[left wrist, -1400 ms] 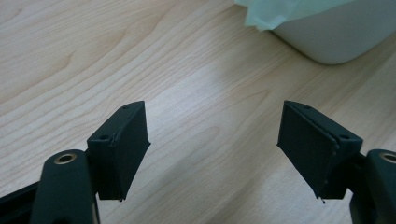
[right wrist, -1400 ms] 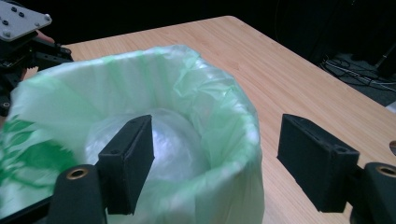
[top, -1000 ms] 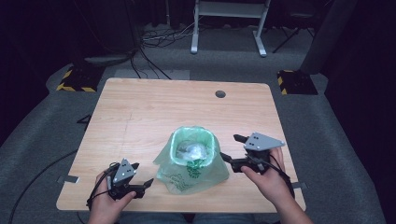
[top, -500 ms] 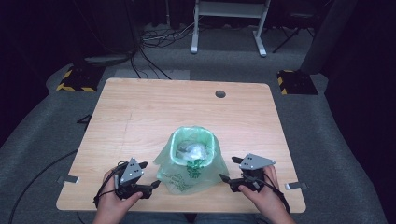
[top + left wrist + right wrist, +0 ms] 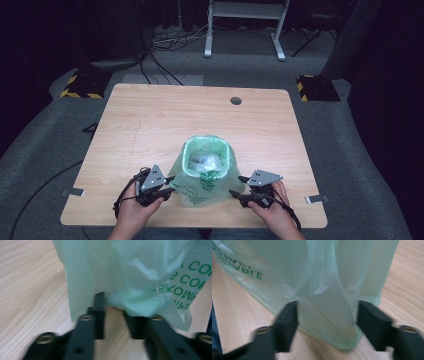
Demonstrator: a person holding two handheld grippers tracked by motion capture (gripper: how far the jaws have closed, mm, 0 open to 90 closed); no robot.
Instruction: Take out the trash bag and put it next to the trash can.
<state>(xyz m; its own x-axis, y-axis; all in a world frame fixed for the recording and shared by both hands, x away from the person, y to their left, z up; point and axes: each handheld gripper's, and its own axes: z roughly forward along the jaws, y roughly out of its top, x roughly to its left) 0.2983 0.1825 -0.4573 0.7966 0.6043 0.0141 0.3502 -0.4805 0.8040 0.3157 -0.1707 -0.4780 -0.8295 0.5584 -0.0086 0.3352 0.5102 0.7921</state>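
A pale green plastic bag [image 5: 200, 189] with green print lines a small bin [image 5: 227, 150] near the table's front edge, and crumpled pale stuff [image 5: 205, 162] lies inside. My left gripper [image 5: 169, 186] is at the bag's loose lower left skirt. Its jaws have just been closing, and in the left gripper view [image 5: 116, 312] they stand narrow with a bunched fold of the bag [image 5: 130, 302] pinched at the tips. My right gripper [image 5: 236, 185] sits low at the bag's right skirt. Its jaws [image 5: 327, 315] have just been closing too and still stand apart, with a hanging fold of the bag [image 5: 324, 285] between them.
The wooden table [image 5: 165, 120] has a round cable hole [image 5: 236, 100] near its far edge. On the grey floor behind stand a white frame [image 5: 245, 30], two yellow-and-black striped blocks [image 5: 80, 85] and loose cables [image 5: 165, 45]. Dark space surrounds the table.
Both hands have moved in to the bag's lower sides. The right gripper has come down to the table. Both pairs of jaws have narrowed around folds of the bag.
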